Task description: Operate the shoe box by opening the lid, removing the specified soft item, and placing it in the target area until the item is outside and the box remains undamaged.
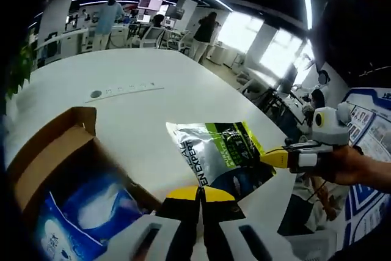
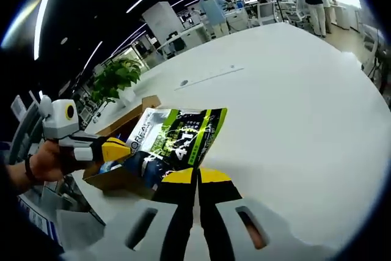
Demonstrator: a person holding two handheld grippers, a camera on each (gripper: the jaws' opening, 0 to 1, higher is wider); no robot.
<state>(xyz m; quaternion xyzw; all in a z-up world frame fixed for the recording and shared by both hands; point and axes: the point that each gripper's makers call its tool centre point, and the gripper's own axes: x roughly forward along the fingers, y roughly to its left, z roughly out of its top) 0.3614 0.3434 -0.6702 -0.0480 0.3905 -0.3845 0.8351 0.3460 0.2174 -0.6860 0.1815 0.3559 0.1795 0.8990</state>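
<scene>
Pouch [image 1: 221, 154], silver and green with printed lettering, held up over the white table [image 1: 140, 114] just beside the open cardboard box [image 1: 52, 151]. In the left gripper view the right gripper [image 1: 278, 158] enters from the right, yellow tips pinched on the pouch's edge, a hand [image 1: 360, 169] behind it. Left gripper [image 1: 200, 197] rises from the bottom of its own view, yellow-tipped jaws drawn together with no gap; the pouch's lower edge sits right at those tips, so it reads as clamped on the pouch.

Right gripper view: right gripper [image 2: 197, 178] jaws pressed together at the bottom edge of the pouch [image 2: 177, 136]. Left gripper [image 2: 116, 149] comes in from the left, tips at the pouch's near corner, a hand [image 2: 46, 160] gripping its body. Box [image 2: 122, 120] lies behind and below the pouch, flap up.

Inside the box, a blue and white soft pack [image 1: 91, 209] lies visible. Potted plant [image 2: 116, 77] stands past the box. People [image 1: 110, 16] stand at desks in the background.
</scene>
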